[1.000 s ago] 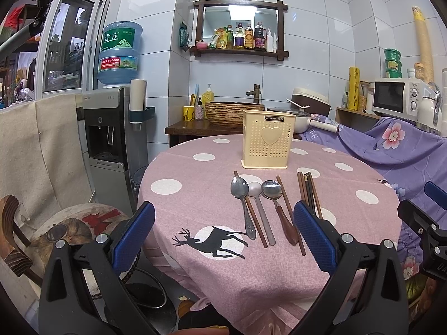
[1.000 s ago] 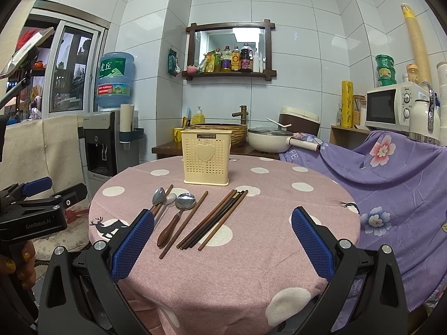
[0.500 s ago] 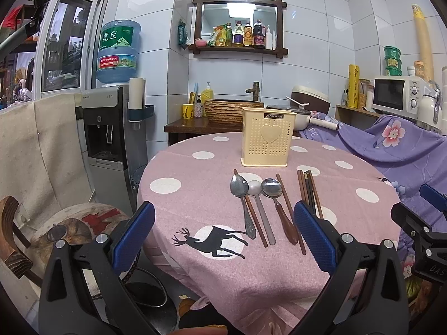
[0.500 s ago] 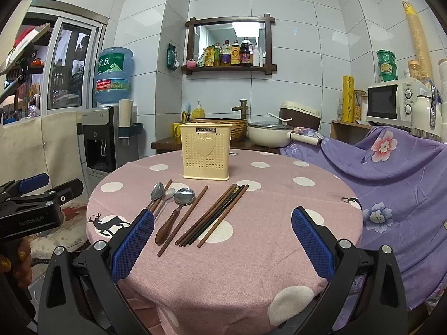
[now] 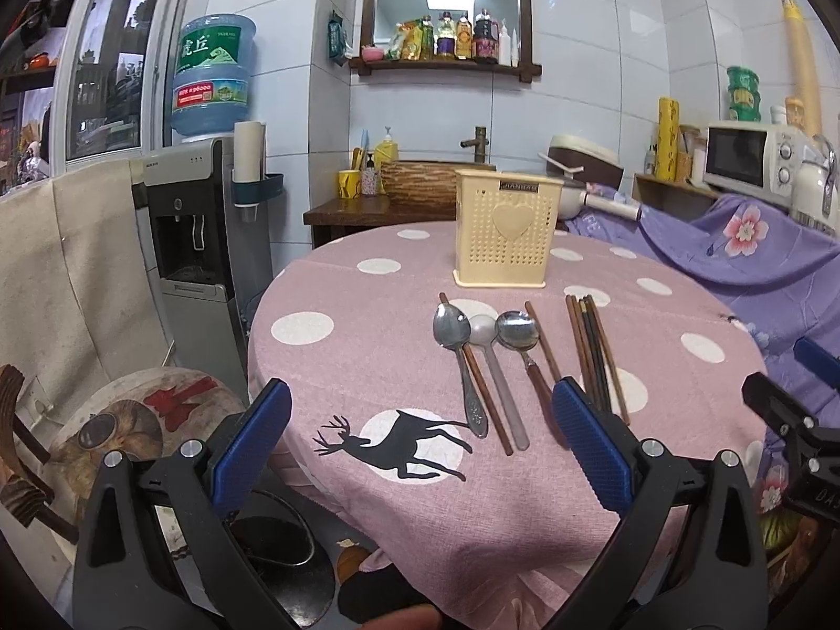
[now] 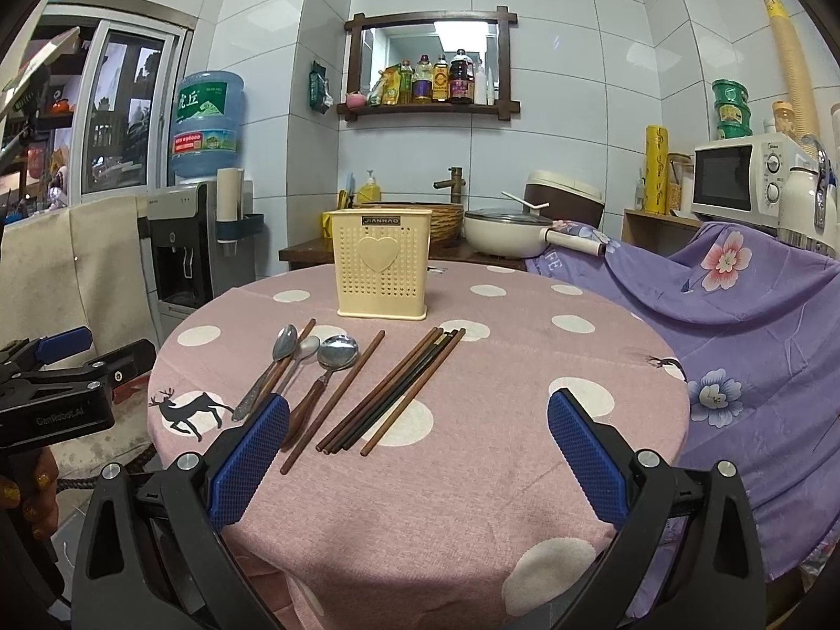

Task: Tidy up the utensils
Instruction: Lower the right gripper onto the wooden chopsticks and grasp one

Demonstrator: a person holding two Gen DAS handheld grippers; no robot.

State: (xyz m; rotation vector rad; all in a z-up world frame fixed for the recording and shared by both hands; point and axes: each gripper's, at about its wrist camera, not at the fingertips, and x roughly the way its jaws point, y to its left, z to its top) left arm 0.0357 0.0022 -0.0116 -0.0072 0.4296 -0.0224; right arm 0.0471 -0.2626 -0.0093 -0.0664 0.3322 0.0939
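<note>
Three spoons [image 5: 485, 362] and loose chopsticks [image 6: 391, 391] lie before a perforated cream plastic holder [image 6: 382, 262].
Both claws, left claw [image 5: 420, 441] and right claw [image 6: 417, 451], gape wide, empty, over the pink dotted worktop [image 6: 472, 472].

Both handheld units share a build: the right gripper [image 6: 417, 451] and left gripper [image 5: 420, 443] have black angular frames, silver screws and blue textured pads [image 6: 247, 464]; fingernails [image 6: 10, 493] carry gold glitter polish.

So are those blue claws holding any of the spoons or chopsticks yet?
No, nothing is held. The left gripper and the right gripper are both open, and the spoons and chopsticks lie on the table.
</note>
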